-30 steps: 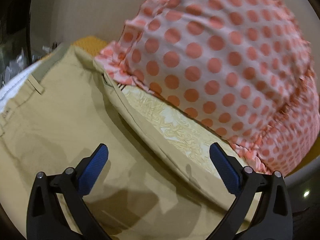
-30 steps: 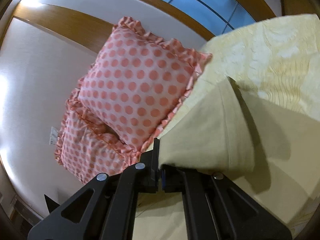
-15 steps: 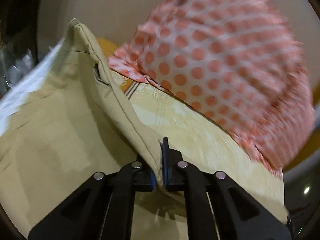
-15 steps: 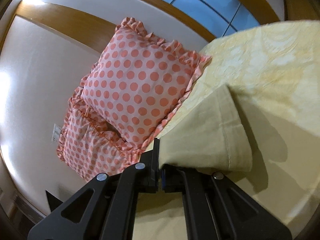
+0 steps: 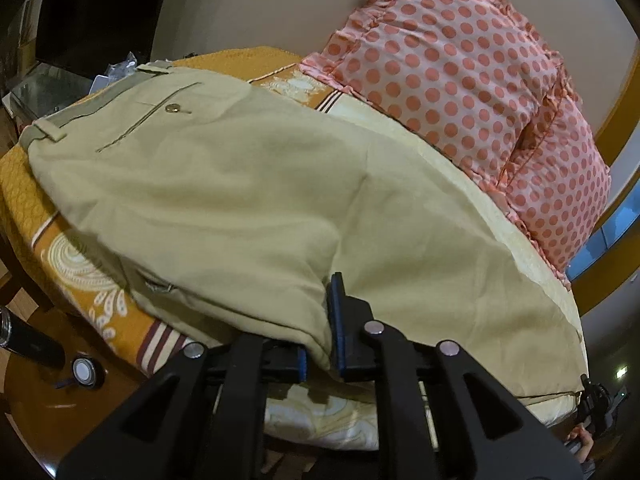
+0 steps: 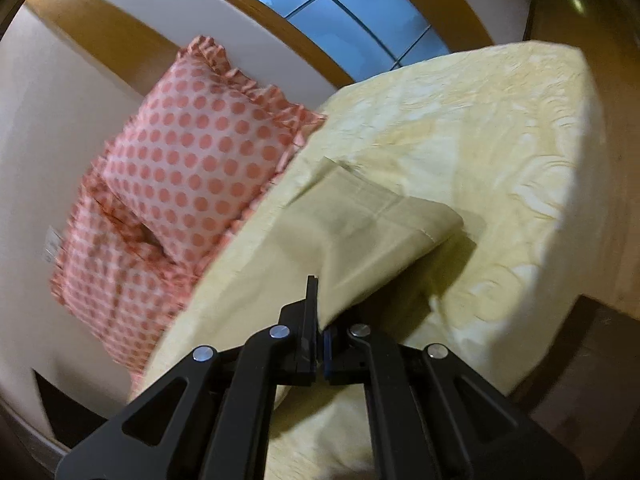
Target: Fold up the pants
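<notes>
Khaki pants lie across the bed, seat side up, with the waistband and a buttoned back pocket at the far left. My left gripper is shut on a fold of the pants near the seat, at the bed's near edge. My right gripper is shut on the pants' leg end, whose hem lies folded over on the bedspread. The right gripper also shows small at the left wrist view's lower right.
A yellow and orange patterned bedspread covers the bed. Two pink pillows with coral dots lean on the wall behind. A dark cylinder and a small round object lie on wood at lower left.
My left gripper shut on the pants fabric and pulled back toward the bed's near edge, bringing the whole seat into view. My right gripper kept its hold and drew the leg end back.
</notes>
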{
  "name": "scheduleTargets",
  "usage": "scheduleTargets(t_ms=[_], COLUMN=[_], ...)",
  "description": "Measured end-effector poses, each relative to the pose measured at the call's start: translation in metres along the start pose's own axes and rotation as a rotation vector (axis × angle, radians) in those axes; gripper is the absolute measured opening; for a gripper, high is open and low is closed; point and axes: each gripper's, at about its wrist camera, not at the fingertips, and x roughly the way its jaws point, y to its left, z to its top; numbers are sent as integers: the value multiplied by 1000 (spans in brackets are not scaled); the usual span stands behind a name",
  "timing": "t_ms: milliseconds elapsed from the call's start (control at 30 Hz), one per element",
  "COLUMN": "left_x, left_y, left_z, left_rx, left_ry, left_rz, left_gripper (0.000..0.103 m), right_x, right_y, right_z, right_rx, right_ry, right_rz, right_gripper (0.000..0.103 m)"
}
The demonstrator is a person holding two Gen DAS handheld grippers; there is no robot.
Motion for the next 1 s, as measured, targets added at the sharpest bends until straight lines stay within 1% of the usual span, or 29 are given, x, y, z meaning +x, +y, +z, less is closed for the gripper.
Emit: scheduleTargets(t_ms=[33, 67, 100, 133, 200, 233, 267, 300, 367, 467, 500, 533, 567, 600, 633, 700, 733, 800, 833, 867, 933, 967, 1000], left_x=[-3, -7, -10, -14, -22, -23, -26, -28, -32, -37, -39, -41, -44, -47, -51, -57, -60, -64, -64, -64, -64, -64, -64], left_y=[-1, -2, -2, -3, -4, -4, -4, -3, 1, 9, 11, 13, 18, 21, 26, 35, 39, 49, 53, 56, 64, 66, 67], left_z=[-1, -3, -4, -6, -10, -10, -11, -12, -13, -14, -14, -14, -14, -13, -13, -11, -10, -8, -7, -6, -4, -3, -3], left_rx=[6, 12, 14, 14, 26, 28, 28, 25, 9, -23, -30, -39, -54, -62, -77, -100, -112, -134, -141, -150, -172, -179, -184], left_ry=[-6, -16, -28, -43, -60, -63, -68, -71, -74, -86, -89, -94, -109, -121, -142, -169, -181, -202, -208, -212, -216, -217, -219], left_rz=[-2, -8, -10, -10, -17, -18, -22, -25, -27, -28, -29, -28, -21, -15, -4, 3, 9, 27, 33, 37, 28, 25, 23], left_gripper=[21, 27, 39, 44, 47, 48, 50, 52, 55, 57, 57, 58, 59, 63, 64, 65, 67, 70, 70, 70, 71, 72, 73], right_x=[-8, -15, -23, -26, -26, -23, -22, -21, -15, -7, -4, -2, 1, 2, 3, 4, 3, 0, -1, -2, -5, -7, -9], right_y=[0, 0, 0, 1, 0, -1, 0, 2, 10, 26, 29, 29, 26, 26, 27, 35, 45, 81, 101, 130, 177, 210, 231], right_z=[-2, -3, -4, -5, -6, -6, -8, -10, -17, -28, -31, -32, -32, -31, -29, -20, -18, -15, -16, -21, -38, -58, -75], right_rx=[-9, -17, -34, -48, -66, -59, -71, -88, -132, -208, -229, -232, -231, -237, -247, -248, -269, -346, -379, -431, -517, -583, -632], right_ry=[-24, -51, -89, -106, -104, -94, -109, -113, -108, -94, -89, -82, -80, -89, -92, -99, -112, -144, -146, -138, -107, -70, -37], right_rz=[-29, -42, -68, -87, -124, -124, -126, -133, -119, -117, -112, -104, -89, -83, -66, -27, -16, 38, 82, 152, 261, 348, 407], right_gripper=[25, 37, 53, 54, 54, 54, 54, 54, 54, 51, 46, 32, 23, 12, 5, 5, 4, 4, 4, 4, 4, 4, 4])
